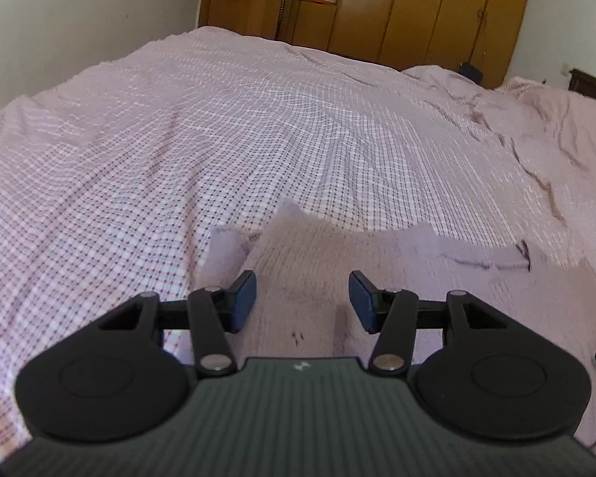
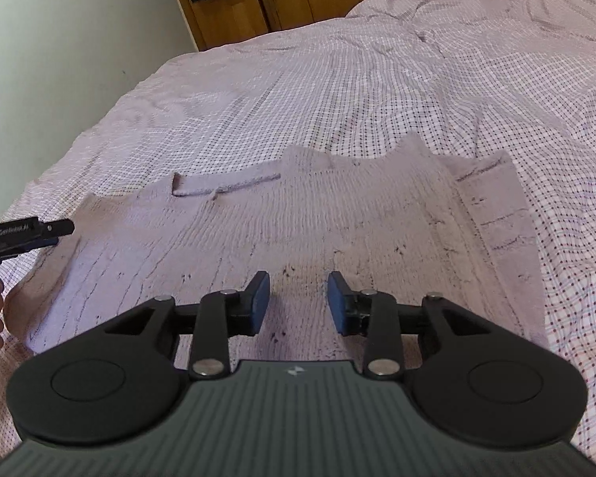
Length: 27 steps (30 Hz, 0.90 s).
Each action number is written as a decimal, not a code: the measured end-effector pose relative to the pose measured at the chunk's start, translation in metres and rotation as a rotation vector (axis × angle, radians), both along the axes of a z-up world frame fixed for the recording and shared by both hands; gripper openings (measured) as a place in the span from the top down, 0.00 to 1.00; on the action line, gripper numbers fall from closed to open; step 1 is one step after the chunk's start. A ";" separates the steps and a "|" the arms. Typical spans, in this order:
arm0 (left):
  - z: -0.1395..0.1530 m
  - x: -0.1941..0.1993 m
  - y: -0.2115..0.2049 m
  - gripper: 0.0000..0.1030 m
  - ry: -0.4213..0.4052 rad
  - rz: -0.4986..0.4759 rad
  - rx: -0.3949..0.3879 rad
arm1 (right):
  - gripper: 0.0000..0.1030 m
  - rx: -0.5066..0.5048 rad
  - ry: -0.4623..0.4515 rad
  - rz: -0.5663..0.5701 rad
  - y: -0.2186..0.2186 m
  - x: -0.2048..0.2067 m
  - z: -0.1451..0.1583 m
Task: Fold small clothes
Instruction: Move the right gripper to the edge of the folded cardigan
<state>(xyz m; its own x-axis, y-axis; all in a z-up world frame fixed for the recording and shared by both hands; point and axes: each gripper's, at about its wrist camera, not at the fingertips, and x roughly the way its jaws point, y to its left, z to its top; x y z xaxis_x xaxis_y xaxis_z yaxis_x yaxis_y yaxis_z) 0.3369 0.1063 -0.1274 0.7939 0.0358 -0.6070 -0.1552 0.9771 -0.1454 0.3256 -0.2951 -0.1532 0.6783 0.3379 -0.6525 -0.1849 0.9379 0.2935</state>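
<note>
A small pale lilac knitted garment [image 2: 298, 218] lies spread flat on the checked bedsheet [image 2: 337, 91], with a folded strip along its far left edge and a ribbed band at the right. My right gripper [image 2: 298, 304] is open and empty, just above the garment's near middle. My left gripper [image 1: 302, 302] is open and empty over the garment's left part [image 1: 298, 254]. The left gripper also shows in the right wrist view [image 2: 55, 230] at the garment's left edge, held by a hand.
The bed fills both views. Rumpled bedding [image 1: 544, 127] lies at the far right. A wooden wardrobe [image 1: 417, 4] stands beyond the bed's far end, and a white wall [image 1: 79, 12] runs along the left side.
</note>
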 end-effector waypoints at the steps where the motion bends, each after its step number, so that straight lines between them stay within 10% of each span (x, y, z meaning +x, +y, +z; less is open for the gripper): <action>1: 0.000 -0.004 -0.003 0.48 0.004 -0.001 0.008 | 0.61 0.005 -0.001 -0.001 -0.001 -0.001 0.001; 20: 0.019 -0.058 -0.040 0.41 0.008 -0.082 0.094 | 0.61 0.232 -0.013 -0.155 -0.042 -0.006 -0.001; 27: 0.013 -0.052 -0.041 0.41 0.033 -0.101 0.109 | 0.34 0.148 -0.091 -0.246 -0.084 0.001 0.007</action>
<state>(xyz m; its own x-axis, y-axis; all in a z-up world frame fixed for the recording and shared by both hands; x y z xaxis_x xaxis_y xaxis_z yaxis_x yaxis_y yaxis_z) 0.2851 0.0652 -0.1149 0.7767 0.0240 -0.6294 -0.0586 0.9977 -0.0342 0.3261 -0.3789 -0.1464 0.8053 0.2424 -0.5410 0.0111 0.9063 0.4226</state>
